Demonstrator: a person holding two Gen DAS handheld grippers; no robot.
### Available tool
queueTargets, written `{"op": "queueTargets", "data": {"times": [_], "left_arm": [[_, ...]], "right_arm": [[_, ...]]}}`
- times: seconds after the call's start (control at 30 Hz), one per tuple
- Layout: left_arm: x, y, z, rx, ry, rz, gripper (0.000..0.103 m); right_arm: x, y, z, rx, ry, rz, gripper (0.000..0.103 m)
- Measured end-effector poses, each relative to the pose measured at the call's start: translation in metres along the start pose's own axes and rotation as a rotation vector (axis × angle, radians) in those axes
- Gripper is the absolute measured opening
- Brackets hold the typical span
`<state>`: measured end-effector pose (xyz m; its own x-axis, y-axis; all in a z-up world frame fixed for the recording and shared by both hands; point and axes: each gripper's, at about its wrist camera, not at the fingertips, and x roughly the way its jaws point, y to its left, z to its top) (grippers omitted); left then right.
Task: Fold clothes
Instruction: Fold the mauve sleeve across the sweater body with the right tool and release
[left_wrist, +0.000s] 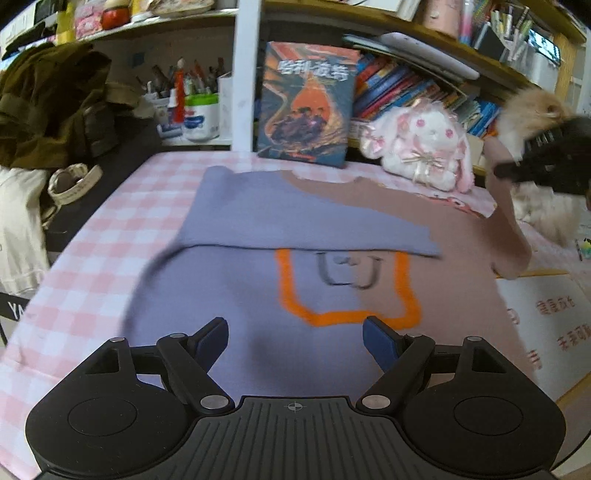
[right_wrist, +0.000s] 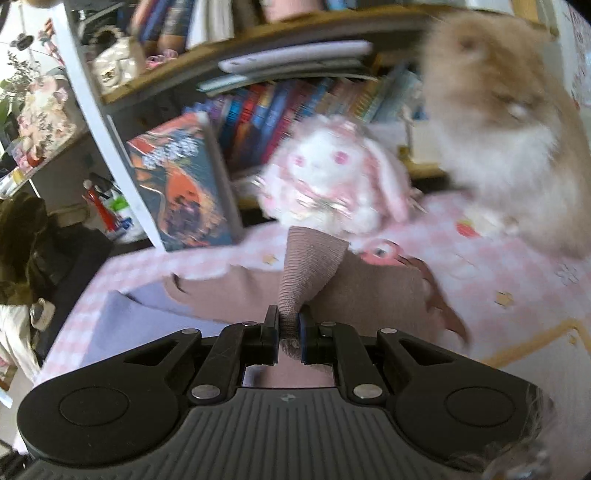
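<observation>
Lying flat on the checked cloth (left_wrist: 110, 229), sweater (left_wrist: 236, 302) half lilac, half brown, orange outline at centre; lilac sleeve (left_wrist: 280, 218) folded across chest; left gripper (left_wrist: 295, 334) above lower sweater, released, fingers wide, nothing between; right gripper (right_wrist: 289, 325) clenched on brown cuff (right_wrist: 306, 266), raised clear of sweater; book (left_wrist: 306, 103) and plush rabbit (left_wrist: 424, 147) beyond sweater's collar.

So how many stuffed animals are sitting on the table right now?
2. A pink-and-white plush bunny sits at the back by the books; a fluffy tan plush stands to its right. Others may be hidden outside the views.
</observation>
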<state>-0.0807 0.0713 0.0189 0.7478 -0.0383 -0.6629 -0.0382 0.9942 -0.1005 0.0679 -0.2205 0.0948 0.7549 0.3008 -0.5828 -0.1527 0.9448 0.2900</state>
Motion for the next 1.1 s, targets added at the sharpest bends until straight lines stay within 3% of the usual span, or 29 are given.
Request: {"op": "queueTargets", "data": {"times": [0.3,0.47,1.03,1.1], "left_arm": [[-0.013,0.059,0.003,0.026,-0.012,-0.019,0.082],[-0.017,0.08,0.002,0.018,-0.014,-0.005,0.082],[-0.018,0.101,-0.004,-0.014,0.009,0.017,0.082],[-0.019,0.101,-0.004,-0.016,0.005,0.019,0.082]], "right_arm": [[0.048,0.113,0.005,-0.055,-0.017,0.039,0.009],[0.074,0.15,-0.001,-0.097,0.012,0.048,0.009],[0.12,0.189,-0.018,-0.151,0.103,0.05,0.01],[0.123,0.19,-0.019,-0.15,0.116,0.068,0.019]]}}
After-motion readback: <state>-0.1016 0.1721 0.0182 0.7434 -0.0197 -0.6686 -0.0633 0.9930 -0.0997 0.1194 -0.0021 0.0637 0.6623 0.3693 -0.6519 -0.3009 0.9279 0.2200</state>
